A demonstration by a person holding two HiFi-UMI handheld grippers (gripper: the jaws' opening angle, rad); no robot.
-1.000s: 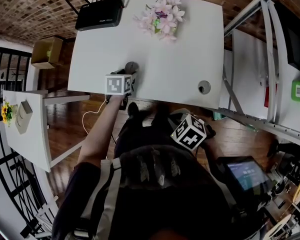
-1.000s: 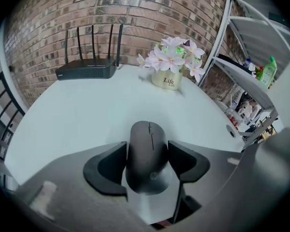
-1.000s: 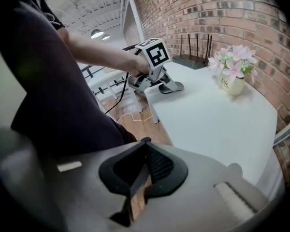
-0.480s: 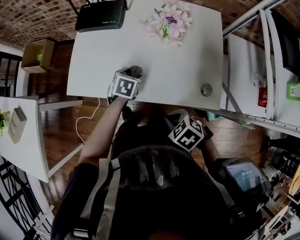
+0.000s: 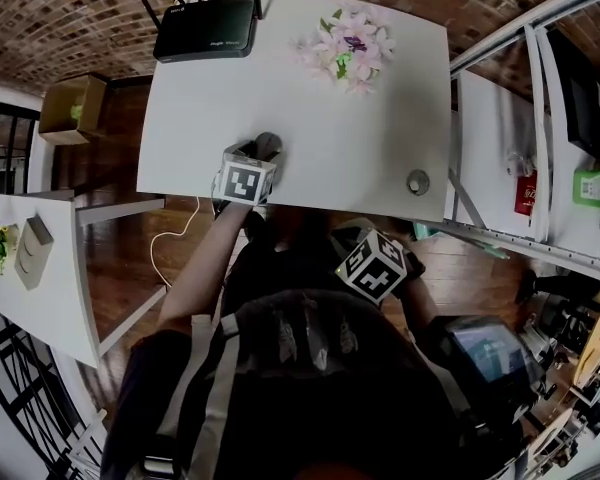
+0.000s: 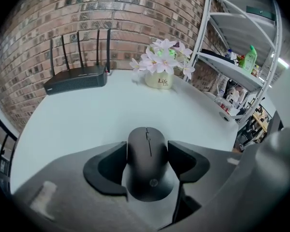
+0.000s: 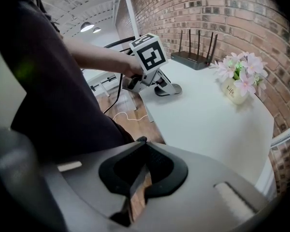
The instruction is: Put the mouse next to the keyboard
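Note:
A black mouse (image 6: pixel 149 163) sits between the jaws of my left gripper (image 6: pixel 147 153), which is shut on its sides. In the head view the left gripper (image 5: pixel 260 154) holds the mouse (image 5: pixel 268 144) low over the front left part of the white table (image 5: pixel 360 128). From the right gripper view the left gripper (image 7: pixel 162 87) shows at the table's near edge. My right gripper (image 7: pixel 141 141) is shut and empty, held off the table close to the person's body (image 5: pixel 373 265). No keyboard is in view.
A black router (image 5: pixel 205 30) with antennas stands at the table's back left. A pot of pink flowers (image 5: pixel 353 50) is at the back middle. A round cable hole (image 5: pixel 417 181) lies near the front right corner. Metal shelving (image 5: pixel 540 118) stands at the right.
The left gripper has turned slightly while keeping the mouse at the table's front left. The right gripper has stayed by the body.

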